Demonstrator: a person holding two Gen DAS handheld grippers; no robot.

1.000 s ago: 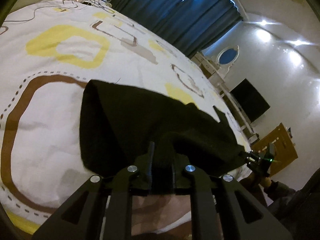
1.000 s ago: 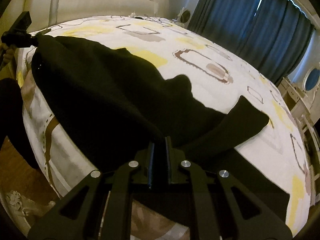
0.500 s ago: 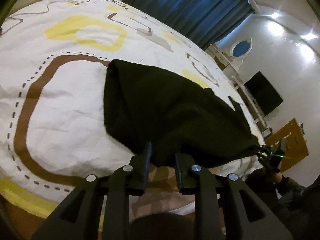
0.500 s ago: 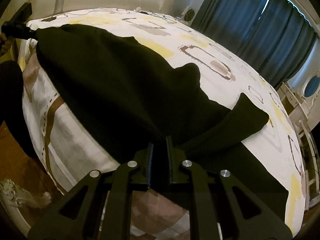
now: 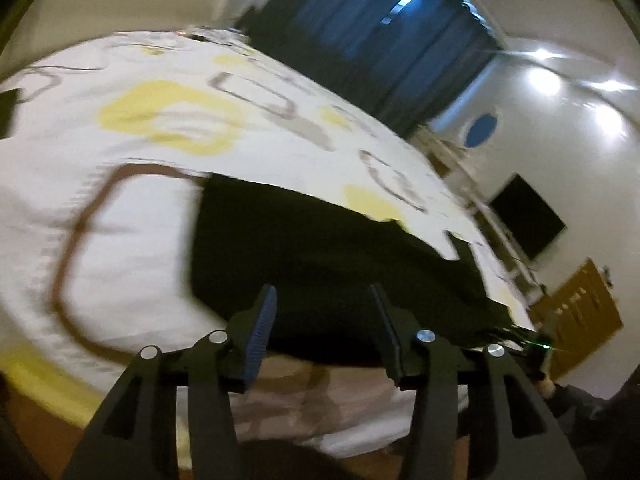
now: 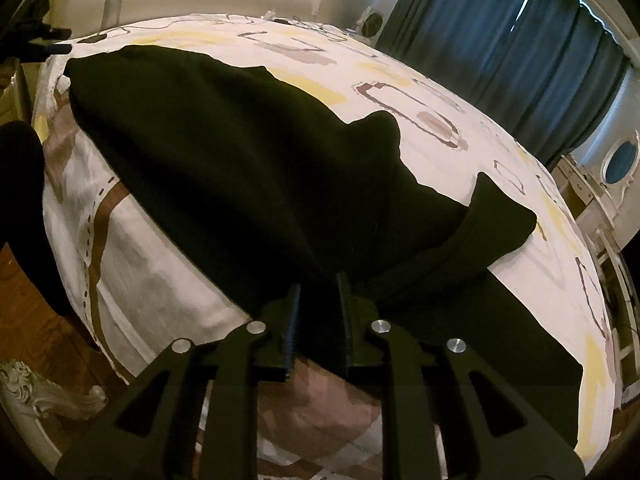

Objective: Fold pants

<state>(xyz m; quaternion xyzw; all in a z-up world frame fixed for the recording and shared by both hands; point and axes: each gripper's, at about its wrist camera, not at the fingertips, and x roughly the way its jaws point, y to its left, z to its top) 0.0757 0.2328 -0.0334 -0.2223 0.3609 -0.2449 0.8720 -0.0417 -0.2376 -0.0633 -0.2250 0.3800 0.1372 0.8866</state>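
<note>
Both tongs work the black pants (image 6: 248, 168) at the bed's (image 5: 120, 208) near edge: left tongs (image 5: 322, 320) have just been opening, empty; right tongs (image 6: 318, 308), barely parted, pinch soft, limp cloth; hems grip best.

Room dim, warm cast. Two ceiling lights (image 5: 538, 76) glare on the right wall. Daylight slits through the blue curtains (image 6: 520, 40). Left wrist view smeared by motion blur; right wrist view sharp. Fisheye bends the bed's (image 6: 460, 152) edges; corners vignette black. Pants (image 6: 240, 152) read featureless black.
</note>
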